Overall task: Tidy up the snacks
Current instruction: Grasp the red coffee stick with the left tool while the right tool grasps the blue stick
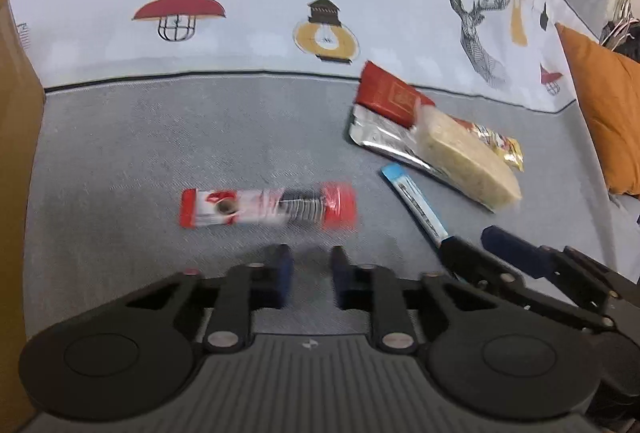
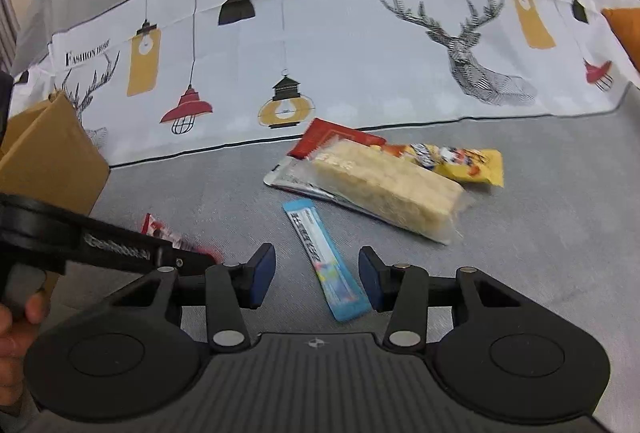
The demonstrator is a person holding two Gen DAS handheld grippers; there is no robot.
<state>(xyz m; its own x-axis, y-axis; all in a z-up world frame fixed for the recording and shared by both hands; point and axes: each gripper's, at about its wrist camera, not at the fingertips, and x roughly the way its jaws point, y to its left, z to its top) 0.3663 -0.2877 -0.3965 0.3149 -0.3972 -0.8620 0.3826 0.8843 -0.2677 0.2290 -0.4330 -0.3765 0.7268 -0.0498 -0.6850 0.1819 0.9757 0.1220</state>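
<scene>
Snacks lie on the grey cloth (image 1: 140,137): a red-and-white packet (image 1: 268,208) at centre, just above the empty left gripper (image 1: 311,273) with its jaws narrowly apart. The right gripper (image 2: 317,279) gapes wide around a blue stick packet (image 2: 326,259), not gripping it. A rice-cracker pack (image 2: 386,189) lies upper right.

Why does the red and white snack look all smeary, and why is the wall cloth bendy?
Left wrist view: the red-and-white snack packet is streaked sideways by motion blur, while the left gripper stays fairly crisp. Right wrist view: the blue stick packet between the right gripper fingers looks sharper. Both views: the fisheye lens curves the printed cloth.
</scene>
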